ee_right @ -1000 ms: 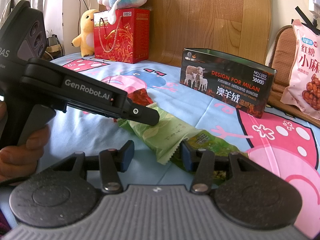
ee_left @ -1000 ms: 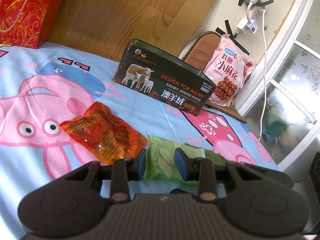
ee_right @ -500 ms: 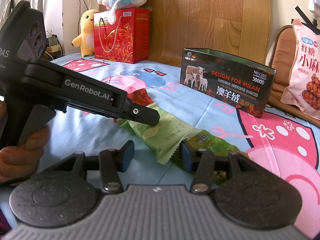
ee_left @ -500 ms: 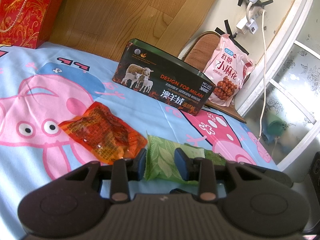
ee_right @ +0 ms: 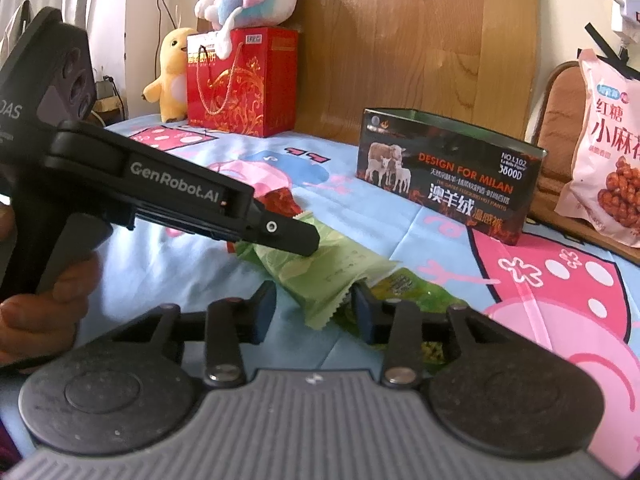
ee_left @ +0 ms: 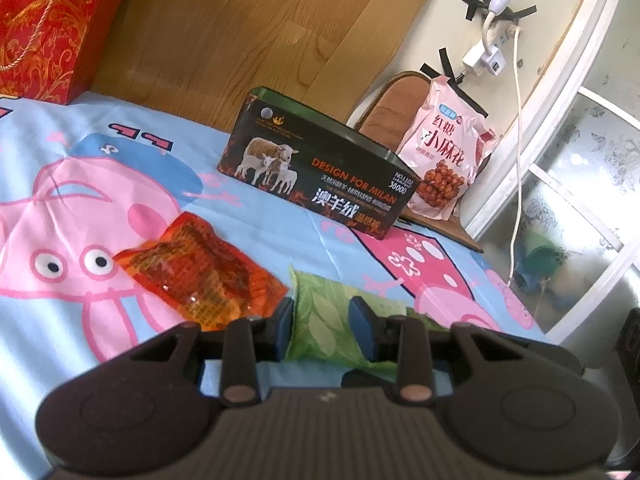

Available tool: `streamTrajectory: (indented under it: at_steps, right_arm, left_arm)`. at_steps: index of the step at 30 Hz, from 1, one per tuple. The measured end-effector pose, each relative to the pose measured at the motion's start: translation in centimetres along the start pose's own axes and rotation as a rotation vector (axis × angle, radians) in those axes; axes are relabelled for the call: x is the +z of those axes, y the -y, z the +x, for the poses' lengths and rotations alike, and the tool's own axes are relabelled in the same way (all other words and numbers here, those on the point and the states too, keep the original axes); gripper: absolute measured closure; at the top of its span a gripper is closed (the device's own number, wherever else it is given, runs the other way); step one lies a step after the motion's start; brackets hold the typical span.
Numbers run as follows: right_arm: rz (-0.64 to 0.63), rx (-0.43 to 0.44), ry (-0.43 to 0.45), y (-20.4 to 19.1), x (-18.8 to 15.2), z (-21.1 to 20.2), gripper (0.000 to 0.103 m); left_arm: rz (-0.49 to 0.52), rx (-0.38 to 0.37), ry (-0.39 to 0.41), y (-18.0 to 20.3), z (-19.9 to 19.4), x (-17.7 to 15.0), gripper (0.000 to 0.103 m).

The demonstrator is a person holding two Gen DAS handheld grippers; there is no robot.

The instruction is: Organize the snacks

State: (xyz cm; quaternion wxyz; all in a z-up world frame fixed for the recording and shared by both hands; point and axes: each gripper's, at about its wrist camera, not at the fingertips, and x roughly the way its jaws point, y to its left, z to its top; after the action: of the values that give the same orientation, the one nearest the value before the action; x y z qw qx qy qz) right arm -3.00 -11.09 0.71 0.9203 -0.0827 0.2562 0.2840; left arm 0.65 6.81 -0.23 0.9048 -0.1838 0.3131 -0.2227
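Nothing has shifted: left claw [ee_left: 320, 320] straddles the green leaf-print foil snack packet [ee_left: 324, 312], unclamped; right claw [ee_right: 314, 304] gapes. Next, closing, then lifting toward the dark sheep-printed tin [ee_left: 320, 184].

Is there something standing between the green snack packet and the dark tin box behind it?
Nothing visible. From the green snack packet, which lies between the left gripper's open fingers, only bare sheet runs to the tin box. The orange packet lies off to the left.
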Motion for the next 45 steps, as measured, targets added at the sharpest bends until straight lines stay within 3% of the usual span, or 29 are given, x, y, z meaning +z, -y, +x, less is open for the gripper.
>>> streamTrajectory:
  at_steps: [19,28,32,35,38,40,43,45]
  right_arm:
    - [0.025,-0.004,0.036,-0.1,0.5,-0.6,0.060]
    - [0.077,-0.038,0.167,4.2,5.6,-1.0,0.060]
    - [0.090,-0.078,0.209,7.8,8.3,0.8,0.060]
    - [0.141,-0.090,0.181,11.0,10.2,3.6,0.059]
    - [0.175,-0.090,0.142,13.4,11.1,6.6,0.057]
    - [0.168,-0.147,0.118,14.3,11.3,8.5,0.056]
    - [0.158,-0.210,0.115,14.9,11.1,9.0,0.055]
    - [0.180,-0.197,0.142,15.3,10.5,7.8,0.052]
  left_arm:
    - [-0.005,-0.012,0.019,0.7,-0.7,0.7,0.073]
    - [0.082,-0.061,0.096,4.4,1.4,9.0,0.073]
    - [0.123,-0.045,0.100,5.5,5.2,13.4,0.073]
    - [0.112,-0.010,0.077,5.2,9.0,15.7,0.071]
    - [0.117,0.056,0.069,4.8,12.6,17.0,0.067]
    - [0.088,0.089,0.046,4.0,14.3,17.4,0.067]
    - [0.055,0.095,0.068,3.5,13.9,17.1,0.064]
    - [0.068,0.093,0.100,3.7,12.3,16.4,0.062]
